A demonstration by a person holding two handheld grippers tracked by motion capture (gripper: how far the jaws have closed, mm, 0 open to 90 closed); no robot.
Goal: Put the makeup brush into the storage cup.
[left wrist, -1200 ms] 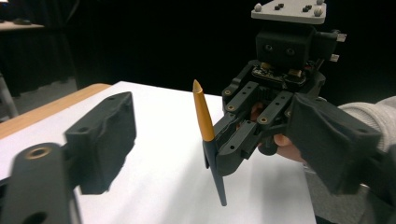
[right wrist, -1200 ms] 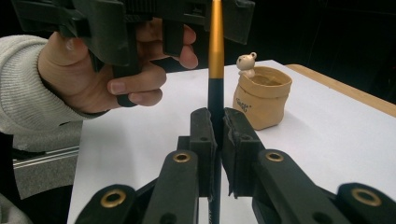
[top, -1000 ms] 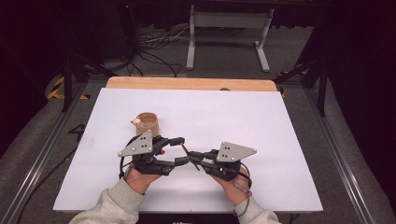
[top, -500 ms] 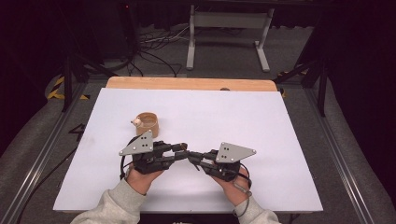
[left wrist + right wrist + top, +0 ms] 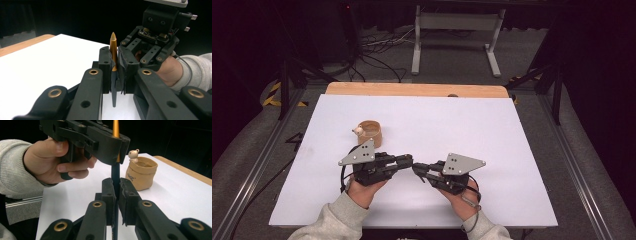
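Note:
A pen stands upright between both grippers, its gold upper part (image 5: pixel 113 47) above a dark barrel (image 5: pixel 115 176). My left gripper (image 5: pixel 114 66) has just been closing and its jaws now press on the pen near where gold meets dark. My right gripper (image 5: pixel 115 192) is shut on the dark barrel lower down. In the high view the left gripper (image 5: pixel 407 161) and the right gripper (image 5: pixel 418 168) meet tip to tip above the white table top (image 5: pixel 492 130), near its front.
A small tan pot (image 5: pixel 371 132) with a tiny bear figure (image 5: pixel 133 155) on its rim stands just behind the left hand. A wooden strip (image 5: pixel 412 89) runs along the table's far edge. Cables and a metal stand lie on the floor beyond.
The left gripper's jaws, open a second ago, have closed on the pen. Both hands have stayed where they were.

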